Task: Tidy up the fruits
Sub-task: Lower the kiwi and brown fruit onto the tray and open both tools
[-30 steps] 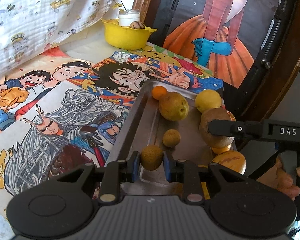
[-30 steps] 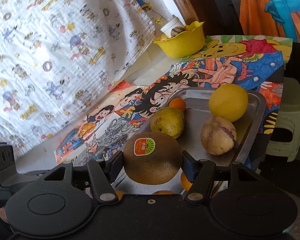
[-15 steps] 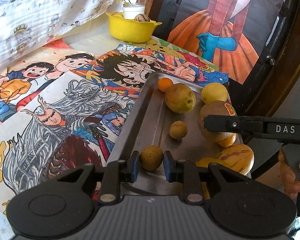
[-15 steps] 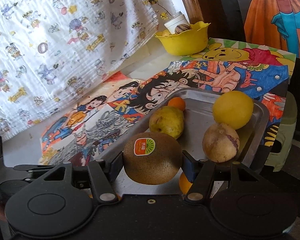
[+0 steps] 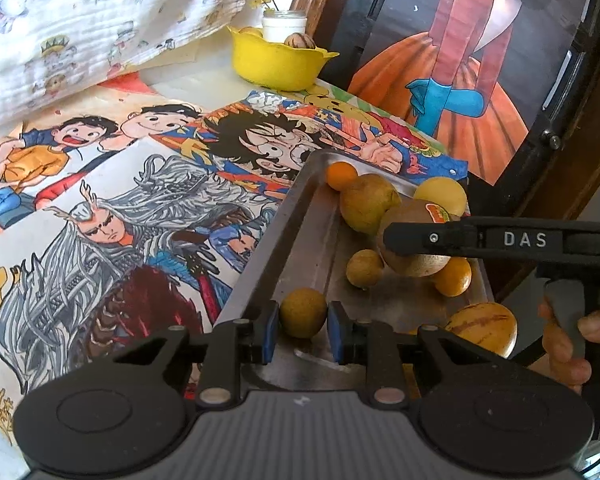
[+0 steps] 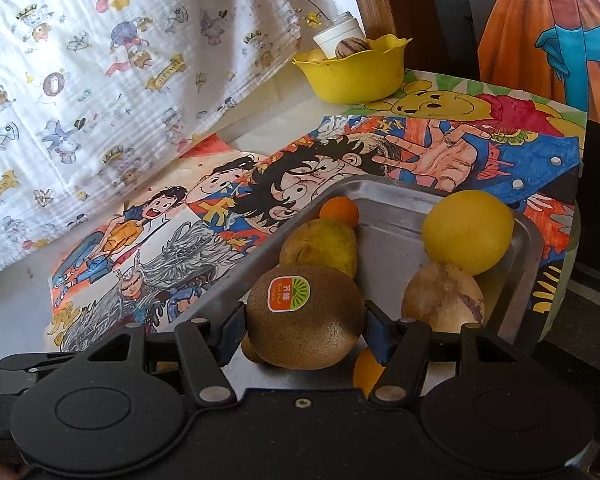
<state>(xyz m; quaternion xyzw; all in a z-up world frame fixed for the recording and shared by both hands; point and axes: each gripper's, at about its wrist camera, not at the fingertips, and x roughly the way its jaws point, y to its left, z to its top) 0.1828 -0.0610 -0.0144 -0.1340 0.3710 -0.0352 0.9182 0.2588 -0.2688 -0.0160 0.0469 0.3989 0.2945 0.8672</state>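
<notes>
My left gripper (image 5: 303, 333) is shut on a small round brown-yellow fruit (image 5: 303, 312) above the near left part of the metal tray (image 5: 300, 232). My right gripper (image 6: 306, 326) is shut on a brown kiwi (image 6: 305, 316) with an orange-green sticker, held over the tray (image 6: 388, 192); it shows in the left wrist view (image 5: 414, 240). In the tray lie a small orange (image 5: 341, 175), a yellow-green pear (image 5: 368, 202), a yellow lemon (image 6: 468, 232), a small brown fruit (image 5: 365, 267), an orange fruit (image 5: 453, 277) and a striped yellow fruit (image 5: 482, 328).
A yellow bowl (image 5: 278, 62) with a white jar (image 5: 284, 26) and a nut-like fruit stands at the table's far end. Cartoon drawings (image 5: 112, 216) cover the table left of the tray. A patterned cloth (image 6: 100, 72) hangs at the left. A painting (image 5: 472, 64) leans behind.
Both grippers have moved forward and a little left along the tray, each still holding its fruit. The yellow bowl looks closer in both views.
</notes>
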